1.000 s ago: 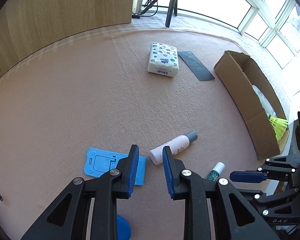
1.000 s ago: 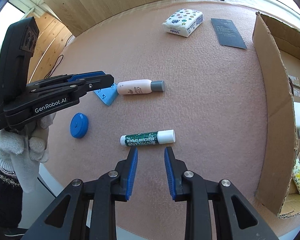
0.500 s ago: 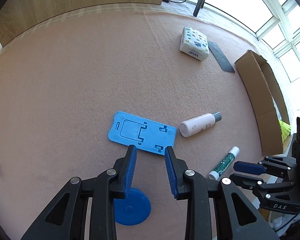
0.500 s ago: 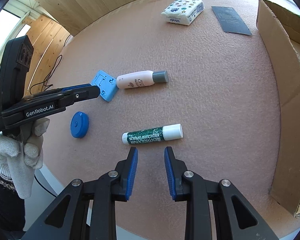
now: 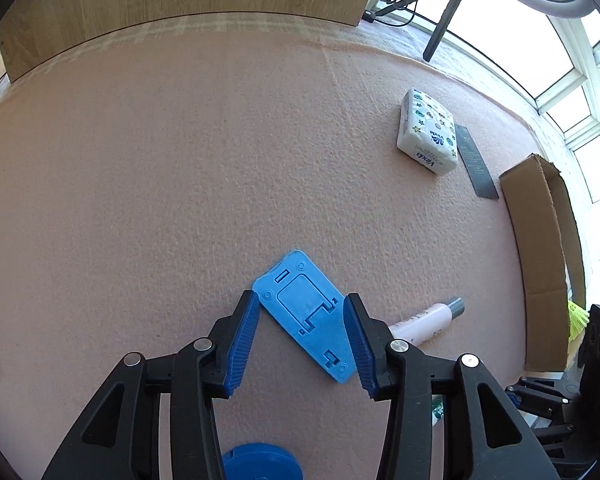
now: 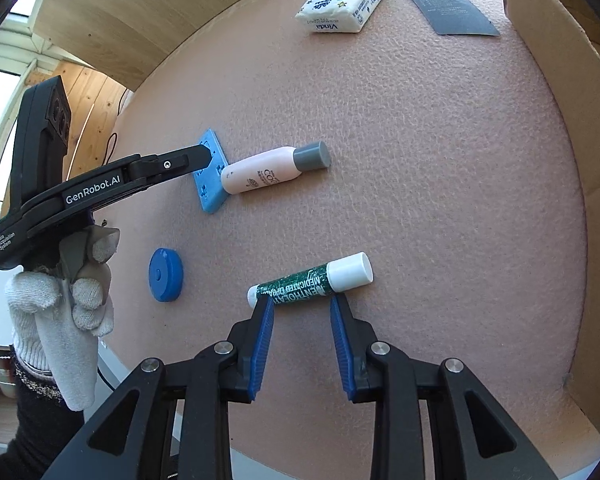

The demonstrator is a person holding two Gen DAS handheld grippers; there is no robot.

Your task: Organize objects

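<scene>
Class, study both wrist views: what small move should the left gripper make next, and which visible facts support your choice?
Probably lower a little and close on the blue stand. The left gripper has just been opening; its jaws now straddle the stand lying flat on the pink mat, without pressing it. The pink bottle lies close beside it, so closing gently seems wise.

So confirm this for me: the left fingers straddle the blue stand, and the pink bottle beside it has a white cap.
Not quite. The pink bottle beside the blue stand has a grey cap, as the right wrist view shows; the white cap belongs to the green tube. The left fingers do straddle the stand, jaws just opening wider.
</scene>
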